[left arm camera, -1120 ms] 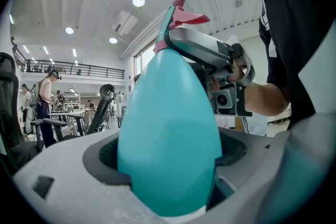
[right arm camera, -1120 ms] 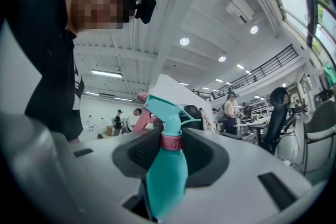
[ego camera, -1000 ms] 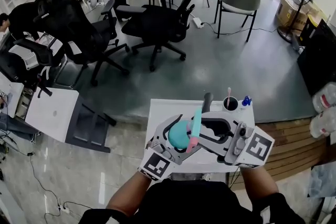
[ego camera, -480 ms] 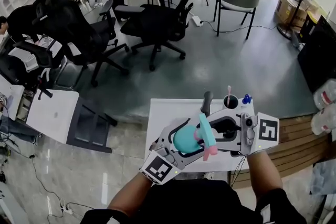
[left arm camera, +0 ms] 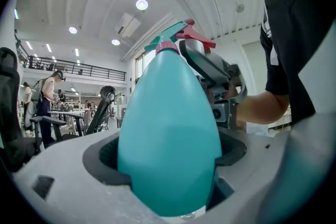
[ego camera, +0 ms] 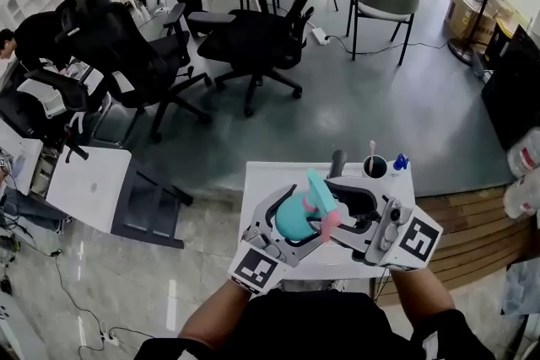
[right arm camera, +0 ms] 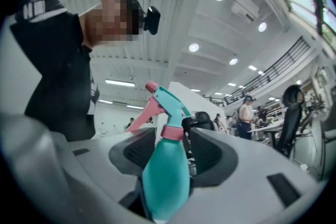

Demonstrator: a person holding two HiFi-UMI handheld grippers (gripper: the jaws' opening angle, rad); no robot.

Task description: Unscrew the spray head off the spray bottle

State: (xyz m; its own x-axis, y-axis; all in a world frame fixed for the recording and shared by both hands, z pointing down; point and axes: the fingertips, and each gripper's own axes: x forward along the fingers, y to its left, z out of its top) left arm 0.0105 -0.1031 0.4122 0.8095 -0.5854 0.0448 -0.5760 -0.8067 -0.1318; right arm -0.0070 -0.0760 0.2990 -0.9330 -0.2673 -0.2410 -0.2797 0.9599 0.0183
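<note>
Bench (ego camera: 263, 181) is sitting under both hands, white, with a cup (ego camera: 373, 168) at its far right corner.

Spray bottle (ego camera: 289, 220) is being held up in the air over the near part of the bench, not resting on it. Left gripper (left arm camera: 170, 161) is clamping the fat teal body; its fingers (left arm camera: 105, 159) are pressing in on both sides, and the body is filling the gap.

Right gripper (right arm camera: 170, 153) is coming in from the right side. Its fingers (right arm camera: 211, 152) have just been opening and are now standing spread, with the neck of the bottle between them but a gap showing on each side, so no pinch.

Spray head (ego camera: 319, 198) is sitting at the right, far end of the bottle, the pink trigger hanging to the near right. Long axis is running from the body at left up to the head at right, and upright between the right fingers in the right gripper view.

Pink collar (right arm camera: 171, 132) is lying just beyond the right fingertips. It is probably the part to re-grip, and the right hand is the nearer one for the twist.
</note>
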